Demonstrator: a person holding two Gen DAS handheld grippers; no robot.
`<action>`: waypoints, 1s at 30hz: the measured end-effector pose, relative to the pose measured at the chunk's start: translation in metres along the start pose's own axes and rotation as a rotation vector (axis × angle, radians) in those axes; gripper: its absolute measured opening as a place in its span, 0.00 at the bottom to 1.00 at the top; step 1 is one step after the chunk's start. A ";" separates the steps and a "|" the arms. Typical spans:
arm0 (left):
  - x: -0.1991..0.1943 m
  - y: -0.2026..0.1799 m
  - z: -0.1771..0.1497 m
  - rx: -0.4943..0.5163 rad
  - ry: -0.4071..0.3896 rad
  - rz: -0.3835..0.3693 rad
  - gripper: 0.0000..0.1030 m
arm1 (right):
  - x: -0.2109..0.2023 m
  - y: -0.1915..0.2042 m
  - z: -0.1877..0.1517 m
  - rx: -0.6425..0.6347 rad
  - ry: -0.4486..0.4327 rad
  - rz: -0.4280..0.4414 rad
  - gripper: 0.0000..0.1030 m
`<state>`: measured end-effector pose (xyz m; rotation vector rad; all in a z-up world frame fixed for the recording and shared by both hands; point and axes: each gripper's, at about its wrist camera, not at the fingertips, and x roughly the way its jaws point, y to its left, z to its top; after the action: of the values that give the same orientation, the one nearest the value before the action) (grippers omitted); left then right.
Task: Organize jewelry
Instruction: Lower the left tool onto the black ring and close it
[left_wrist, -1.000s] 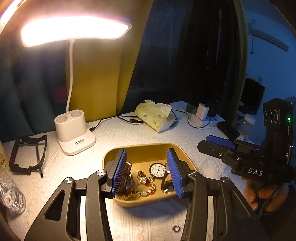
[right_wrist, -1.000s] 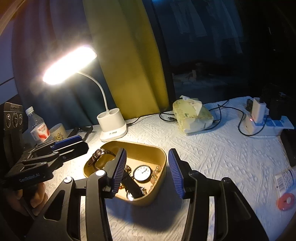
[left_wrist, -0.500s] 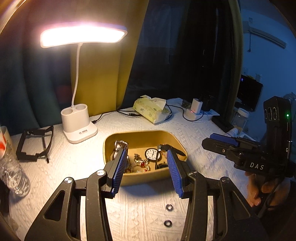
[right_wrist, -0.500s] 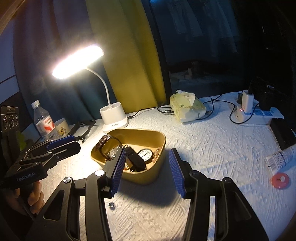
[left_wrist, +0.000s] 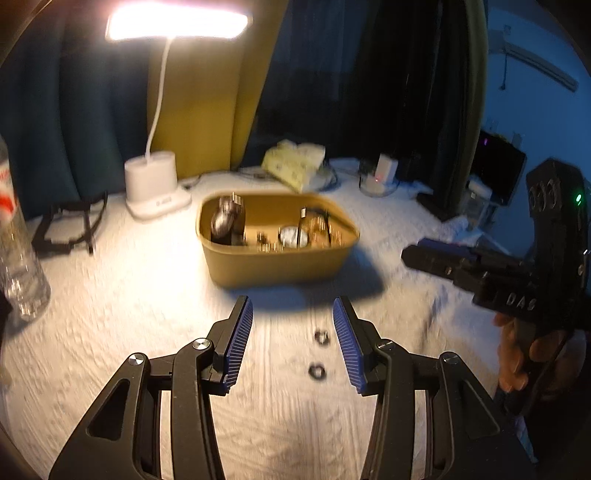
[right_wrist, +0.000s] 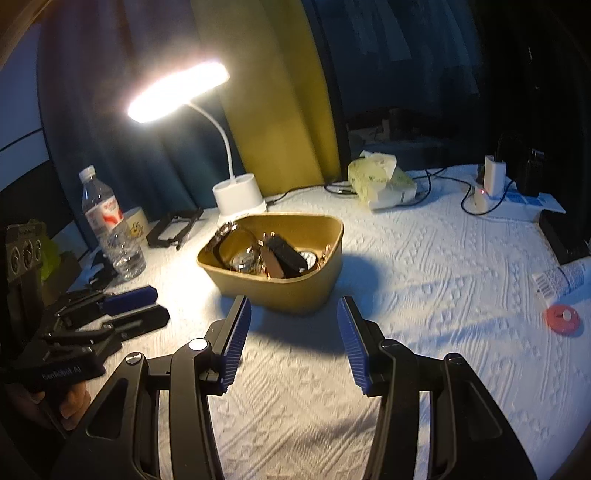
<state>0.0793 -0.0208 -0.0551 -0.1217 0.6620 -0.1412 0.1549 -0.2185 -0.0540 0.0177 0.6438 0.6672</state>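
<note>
Left gripper (left_wrist: 292, 338): open, nothing between the blue pads; drawn back from above the tray to over the near part of the tabletop.
Right gripper (right_wrist: 293, 336): open and empty; likewise pulled back, tray now wholly beyond its fingertips.
Two small rings (left_wrist: 321, 338): loose on the white cloth between the left gripper's fingers, one nearer, one farther; newly in view.
Yellow tray (right_wrist: 317, 284): mid-tabletop, well in from every edge, in the lamplight; unmoved.
Jewelry in tray (left_wrist: 297, 236): watches, pocket watch, chains in a heap; unsorted.
Desk lamp (right_wrist: 240, 197): lit, behind the tray toward the far edge.
Tissue pack (right_wrist: 380, 179): far edge, right of the lamp.
Judgement: retreat brings the stray rings within reach; picking them up looks likeliest next.
</note>
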 end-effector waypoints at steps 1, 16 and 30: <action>0.002 0.000 -0.003 0.003 0.017 0.005 0.47 | 0.000 0.000 -0.002 0.002 0.002 0.001 0.48; 0.043 -0.019 -0.022 0.125 0.245 0.011 0.36 | 0.000 -0.014 -0.014 0.050 0.019 0.000 0.48; 0.048 -0.027 -0.016 0.174 0.236 0.016 0.14 | 0.010 -0.020 -0.012 0.063 0.055 0.009 0.48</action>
<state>0.1042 -0.0561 -0.0921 0.0695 0.8819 -0.1986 0.1662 -0.2307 -0.0735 0.0609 0.7181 0.6575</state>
